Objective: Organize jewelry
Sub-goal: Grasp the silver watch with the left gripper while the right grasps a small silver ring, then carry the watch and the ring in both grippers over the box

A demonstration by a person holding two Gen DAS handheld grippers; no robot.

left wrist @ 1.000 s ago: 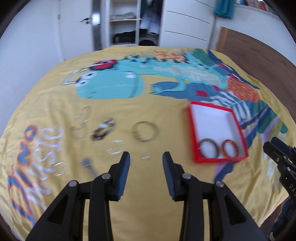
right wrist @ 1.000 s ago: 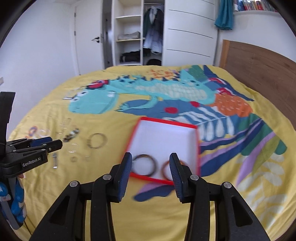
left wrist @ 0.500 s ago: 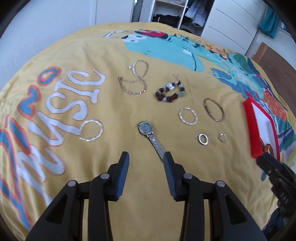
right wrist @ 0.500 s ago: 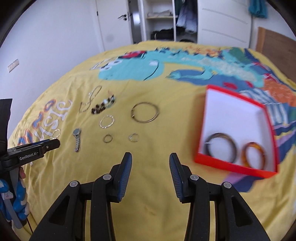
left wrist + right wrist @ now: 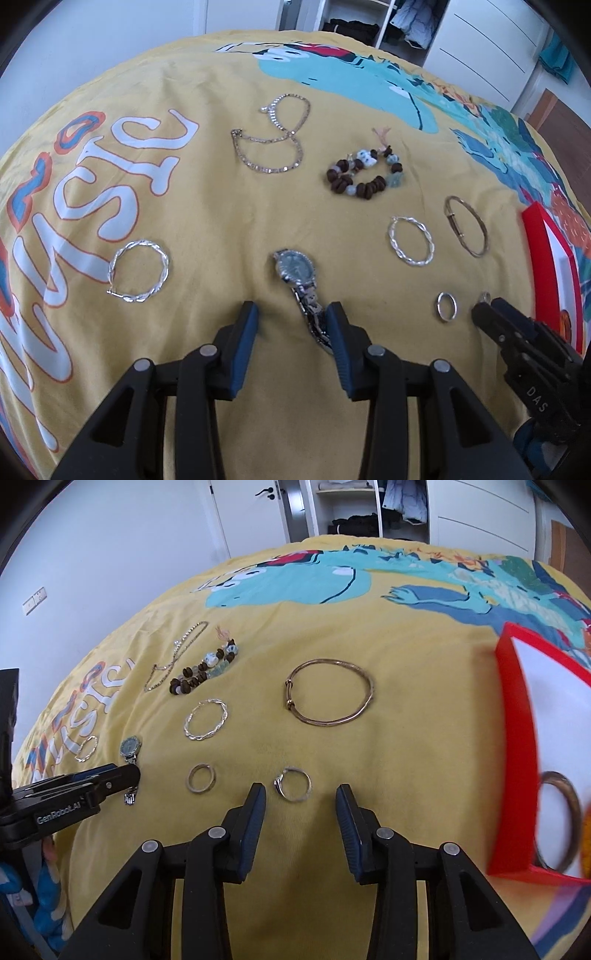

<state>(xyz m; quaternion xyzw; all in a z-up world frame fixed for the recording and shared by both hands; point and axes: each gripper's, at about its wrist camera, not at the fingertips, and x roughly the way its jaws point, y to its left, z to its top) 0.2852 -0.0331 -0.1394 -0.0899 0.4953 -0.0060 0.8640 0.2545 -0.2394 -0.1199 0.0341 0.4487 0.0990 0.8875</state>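
Both grippers gape empty: left gripper point(image 5: 291, 317) straddling the silver wristwatch point(image 5: 301, 286) band, right gripper point(image 5: 300, 799) beneath the silver stone-set ring point(image 5: 293, 784), lower centre.

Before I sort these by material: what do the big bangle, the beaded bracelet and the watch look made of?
The big bangle looks like brass- or bronze-toned metal: a dull golden sheen on a thin round hoop. The beaded bracelet seems to be dark brown wooden or seed beads mixed with pale blue-green stone or ceramic chips. The watch appears to be silvery polished metal, its links glinting; whether the sparkling rim holds stones is unclear.
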